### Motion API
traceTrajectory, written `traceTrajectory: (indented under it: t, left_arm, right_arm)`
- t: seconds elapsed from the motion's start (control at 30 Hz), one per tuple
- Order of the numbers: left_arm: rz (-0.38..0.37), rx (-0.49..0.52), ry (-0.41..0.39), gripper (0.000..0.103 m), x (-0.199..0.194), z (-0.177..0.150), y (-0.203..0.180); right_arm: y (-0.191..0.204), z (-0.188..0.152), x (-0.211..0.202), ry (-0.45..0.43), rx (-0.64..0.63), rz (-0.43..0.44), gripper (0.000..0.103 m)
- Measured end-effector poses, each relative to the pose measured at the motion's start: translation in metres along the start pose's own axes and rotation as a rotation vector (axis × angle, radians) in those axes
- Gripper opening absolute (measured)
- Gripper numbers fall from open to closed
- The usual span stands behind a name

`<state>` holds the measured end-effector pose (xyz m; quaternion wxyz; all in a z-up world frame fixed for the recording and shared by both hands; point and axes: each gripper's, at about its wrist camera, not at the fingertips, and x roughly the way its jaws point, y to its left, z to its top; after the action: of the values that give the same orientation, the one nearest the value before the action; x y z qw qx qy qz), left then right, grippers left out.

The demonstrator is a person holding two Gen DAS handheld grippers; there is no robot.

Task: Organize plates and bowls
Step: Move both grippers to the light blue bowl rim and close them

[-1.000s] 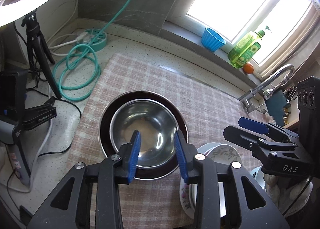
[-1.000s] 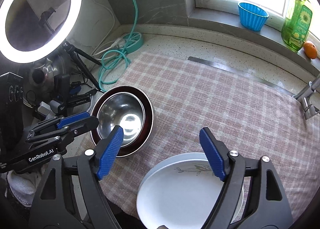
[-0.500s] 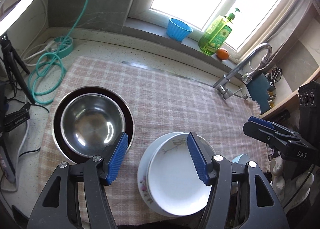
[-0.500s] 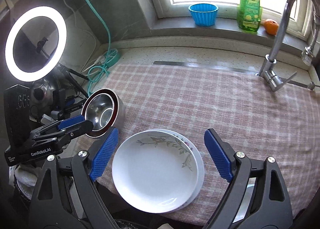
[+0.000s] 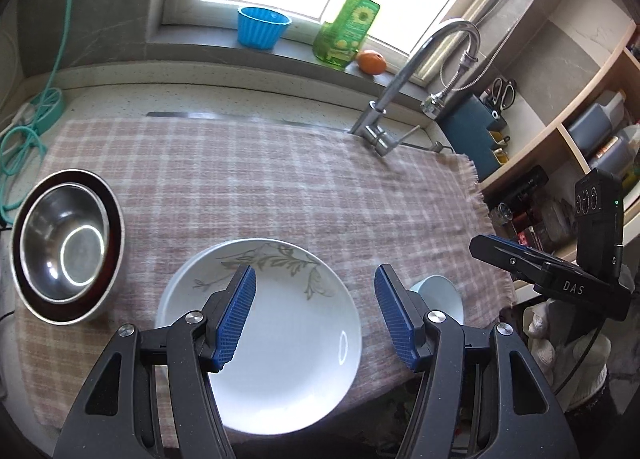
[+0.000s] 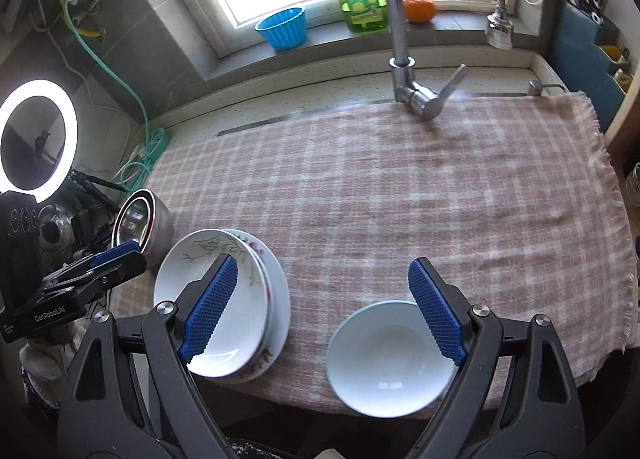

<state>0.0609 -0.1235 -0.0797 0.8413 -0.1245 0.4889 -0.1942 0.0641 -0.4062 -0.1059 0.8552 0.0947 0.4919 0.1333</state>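
Along the bench's near edge sat the stacked plates point(image 6: 224, 299), the steel bowls point(image 5: 66, 247) nested toward the left edge, and a white bowl point(image 6: 384, 359) alone; both left gripper point(image 5: 314, 317) and right gripper point(image 6: 320, 309) hovered wide open, holding nothing.

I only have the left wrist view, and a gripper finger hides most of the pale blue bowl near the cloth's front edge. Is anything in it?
Observer: No. In the right wrist view the pale blue bowl is empty.
Operator: Is the right gripper open or shut?
Observer: The right gripper is open wide and holds nothing.
Operator: What lies under the leaf-patterned plate?
Observer: A plate with a pink-flowered rim sits directly beneath it.
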Motion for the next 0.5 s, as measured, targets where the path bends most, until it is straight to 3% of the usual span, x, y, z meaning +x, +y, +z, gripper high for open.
traceTrajectory:
  t: [0.3,0.5]
  left_arm:
    - [-0.066,0.063,0.091,0.061,0.04,-0.017,-0.048]
    - [-0.09,0.092,0.161,0.061,0.067,-0.033,-0.073]
  right_arm:
    - [-0.067,-0.036,-0.005,0.039,0.096,-0.053,0.09]
    - [-0.089,-0.058,0.002,0.082,0.126,-0.052,0.09]
